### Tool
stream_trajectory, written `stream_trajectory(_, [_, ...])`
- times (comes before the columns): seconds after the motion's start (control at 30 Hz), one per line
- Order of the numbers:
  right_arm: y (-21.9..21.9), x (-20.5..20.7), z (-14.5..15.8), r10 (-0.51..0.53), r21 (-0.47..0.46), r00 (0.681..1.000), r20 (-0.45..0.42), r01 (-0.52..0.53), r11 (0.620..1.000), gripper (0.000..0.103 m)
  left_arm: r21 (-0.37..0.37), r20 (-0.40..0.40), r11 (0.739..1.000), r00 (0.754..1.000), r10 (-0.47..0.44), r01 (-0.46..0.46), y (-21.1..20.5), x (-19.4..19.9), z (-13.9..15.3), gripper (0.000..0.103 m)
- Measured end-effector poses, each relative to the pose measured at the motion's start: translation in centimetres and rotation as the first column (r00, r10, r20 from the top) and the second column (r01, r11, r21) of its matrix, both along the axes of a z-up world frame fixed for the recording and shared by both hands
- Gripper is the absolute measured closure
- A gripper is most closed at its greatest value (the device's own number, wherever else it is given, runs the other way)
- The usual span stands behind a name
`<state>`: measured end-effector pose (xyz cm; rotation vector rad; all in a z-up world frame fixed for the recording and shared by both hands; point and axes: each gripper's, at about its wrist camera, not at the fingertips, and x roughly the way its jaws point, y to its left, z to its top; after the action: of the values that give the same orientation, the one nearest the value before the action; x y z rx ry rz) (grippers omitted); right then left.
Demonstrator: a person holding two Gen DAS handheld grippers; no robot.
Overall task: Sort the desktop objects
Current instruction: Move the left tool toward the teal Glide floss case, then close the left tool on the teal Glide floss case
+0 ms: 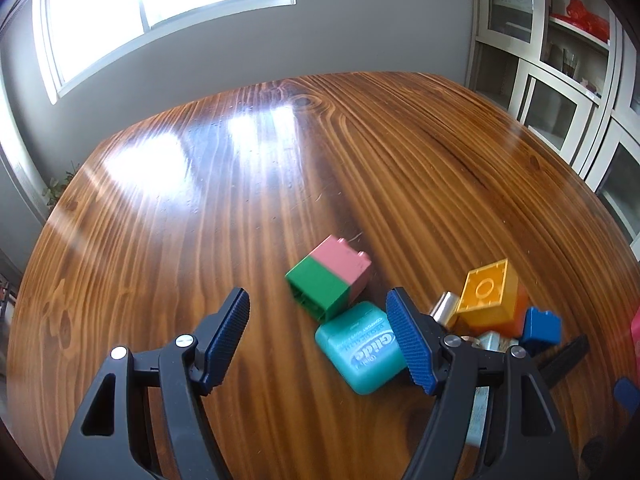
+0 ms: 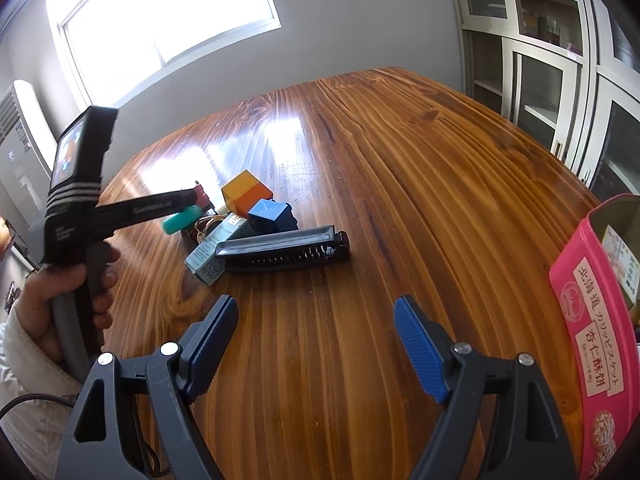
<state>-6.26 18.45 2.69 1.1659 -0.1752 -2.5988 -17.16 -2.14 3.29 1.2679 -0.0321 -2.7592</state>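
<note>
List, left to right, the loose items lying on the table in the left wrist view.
Green-and-pink block → teal Glide floss box → yellow block → blue block. The silvery pieces around the yellow block overlap it, so they are left out.

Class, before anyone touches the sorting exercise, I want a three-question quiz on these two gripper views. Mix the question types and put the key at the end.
1. True or false: the left gripper has its fingers closed on the teal floss box.
2. Which colour is joined to the green block? A pink, B white, C black.
3. Fill in: in the right wrist view, the pink tin sits at the ___ edge, beside the right gripper.

Key: 1 false, both grippers are open and empty; 2 A; 3 right.
</note>
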Motion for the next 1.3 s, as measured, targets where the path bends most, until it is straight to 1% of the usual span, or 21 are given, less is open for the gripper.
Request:
stream_trajectory(0.27, [0.1, 0.2, 0.0, -0.003, -0.006, 1.000, -0.001, 0.003, 1.000, 0.019, -0.005, 0.009, 1.000, 1.000, -0.017, 0.017, -0.2, 1.1, -0.2, 0.028])
stream_trajectory(0.5, [0.1, 0.1, -0.1, -0.004, -0.003, 1.000, -0.002, 0.004, 1.000, 0.019, -0.002, 0.029, 1.000, 0.999, -0.019, 0.019, -0.2, 0.7, -0.9, 0.028])
stream_trajectory(0.73, [0.1, 0.2, -0.2, -0.001, -0.002, 1.000, 0.005, 0.001, 1.000, 0.019, -0.022, 0.045, 0.999, 0.998, -0.038, 0.039, 0.6, -0.1, -1.7, 0.028])
stream_trajectory(0.77, [0.1, 0.1, -0.3, -0.001, -0.001, 1.000, 0.006, 0.001, 1.000, 0.019, -0.023, 0.034, 0.999, 0.999, -0.039, 0.040, 0.6, -0.1, -1.7, 0.028])
stream_trajectory(1.03, [-0.3, -0.1, -0.3, 0.004, 0.017, 1.000, 0.006, -0.004, 1.000, 0.019, -0.026, 0.027, 0.999, 0.999, -0.040, 0.041, 0.6, 0.0, -1.9, 0.029])
stream_trajectory(1.07, [-0.3, -0.2, -0.2, 0.004, 0.021, 1.000, 0.004, -0.004, 1.000, 0.019, -0.027, 0.027, 0.999, 0.999, -0.040, 0.041, 0.5, 0.0, -2.0, 0.030])
stream_trajectory(1.13, [-0.3, -0.5, -0.1, 0.003, 0.030, 1.000, 0.000, -0.003, 1.000, 0.019, -0.023, 0.034, 0.999, 0.998, -0.044, 0.044, 0.4, 0.0, -2.0, 0.039])
stream_trajectory(1.17, [-0.3, -0.7, 0.0, 0.002, 0.033, 1.000, -0.003, -0.002, 0.999, 0.019, -0.021, 0.046, 0.999, 0.998, -0.046, 0.047, 0.4, -0.1, -2.1, 0.047])
stream_trajectory(1.2, [-0.3, -1.1, 0.1, 0.001, 0.036, 1.000, -0.005, -0.001, 0.999, 0.019, -0.017, 0.052, 0.999, 0.997, -0.048, 0.049, 0.3, -0.2, -2.3, 0.051])
stream_trajectory(1.3, [-0.1, -2.1, 0.2, -0.001, 0.028, 1.000, -0.005, 0.001, 1.000, 0.019, -0.019, 0.051, 0.998, 0.997, -0.054, 0.055, 0.3, 0.0, -2.3, 0.055])
